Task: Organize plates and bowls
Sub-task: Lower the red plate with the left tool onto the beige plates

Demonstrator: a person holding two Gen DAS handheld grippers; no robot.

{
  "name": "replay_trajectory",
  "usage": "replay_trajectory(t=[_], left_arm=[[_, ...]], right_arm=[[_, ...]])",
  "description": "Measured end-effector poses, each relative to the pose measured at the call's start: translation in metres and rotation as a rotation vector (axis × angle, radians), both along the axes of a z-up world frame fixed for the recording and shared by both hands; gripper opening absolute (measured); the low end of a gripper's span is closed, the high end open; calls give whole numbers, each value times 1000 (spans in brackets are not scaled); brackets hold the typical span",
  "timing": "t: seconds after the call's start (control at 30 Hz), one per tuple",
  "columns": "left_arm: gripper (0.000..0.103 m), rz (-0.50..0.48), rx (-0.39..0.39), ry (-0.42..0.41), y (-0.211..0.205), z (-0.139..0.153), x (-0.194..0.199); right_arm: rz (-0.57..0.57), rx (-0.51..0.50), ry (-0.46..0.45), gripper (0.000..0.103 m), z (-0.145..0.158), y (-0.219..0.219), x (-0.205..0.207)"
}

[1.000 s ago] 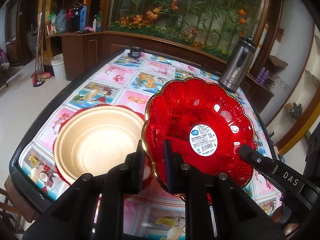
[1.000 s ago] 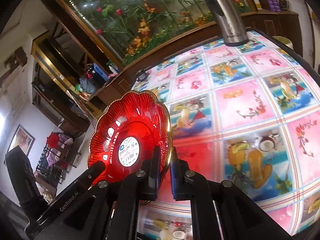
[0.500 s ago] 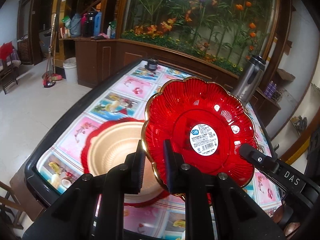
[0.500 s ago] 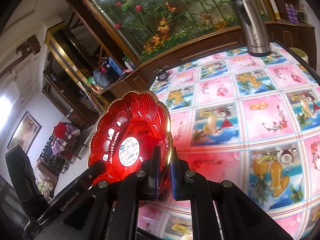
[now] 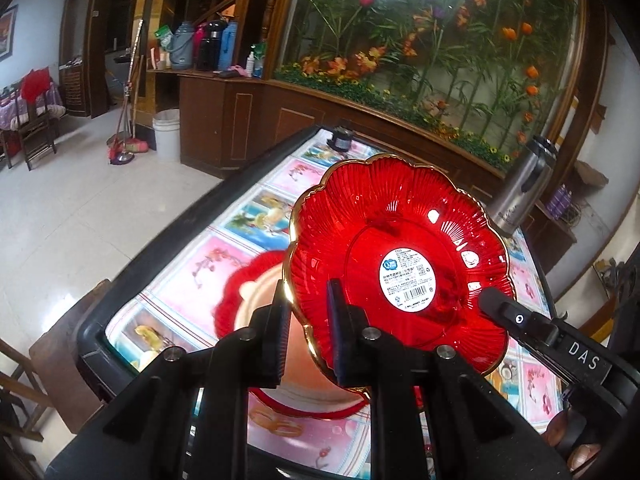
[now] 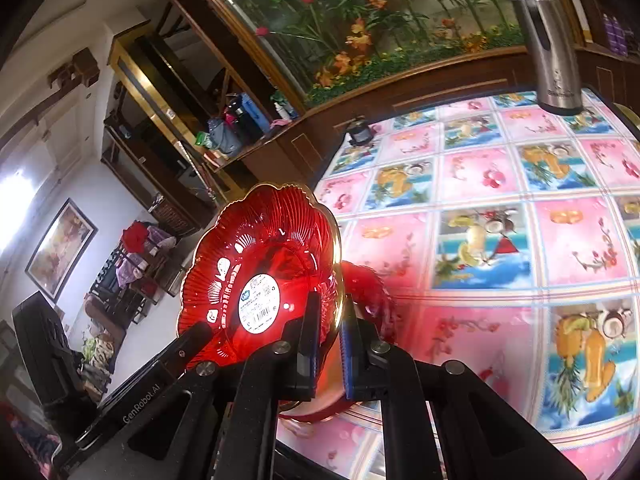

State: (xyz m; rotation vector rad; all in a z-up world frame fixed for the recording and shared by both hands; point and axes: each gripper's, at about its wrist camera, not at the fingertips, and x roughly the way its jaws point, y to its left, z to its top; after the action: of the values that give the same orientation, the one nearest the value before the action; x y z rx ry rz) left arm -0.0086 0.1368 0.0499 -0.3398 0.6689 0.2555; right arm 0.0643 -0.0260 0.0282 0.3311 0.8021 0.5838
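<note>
A red translucent glass plate with a scalloped, flower-shaped rim edged in gold (image 5: 400, 256) is lifted clear of the table and tilted, its ribbed underside facing the cameras. A round white barcode sticker (image 5: 408, 282) sits at the middle of its base, and its near left and right edges are gripped. Below and behind it, at the near left part of the table, lies a round bowl with a pale gold inside and a frilled red rim (image 5: 256, 280), resting upright. The plate hides much of the bowl, so only its left side and near rim show.
</note>
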Motion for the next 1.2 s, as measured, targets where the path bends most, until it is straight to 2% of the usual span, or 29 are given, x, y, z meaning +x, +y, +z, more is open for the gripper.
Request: replay_trajectory(t=[0.23, 0.47, 0.83, 1.2], left_arm=[[15, 36, 2, -13, 20, 8, -2], [15, 53, -7, 31, 31, -8, -3], [15, 18, -12, 78, 21, -23, 4], [15, 8, -9, 90, 20, -23, 5]], right_arm=[[40, -8, -34, 8, 20, 27, 5], [82, -15, 17, 8, 3, 45, 10], [59, -43, 67, 8, -19, 37, 12], [49, -42, 75, 8, -21, 32, 14]])
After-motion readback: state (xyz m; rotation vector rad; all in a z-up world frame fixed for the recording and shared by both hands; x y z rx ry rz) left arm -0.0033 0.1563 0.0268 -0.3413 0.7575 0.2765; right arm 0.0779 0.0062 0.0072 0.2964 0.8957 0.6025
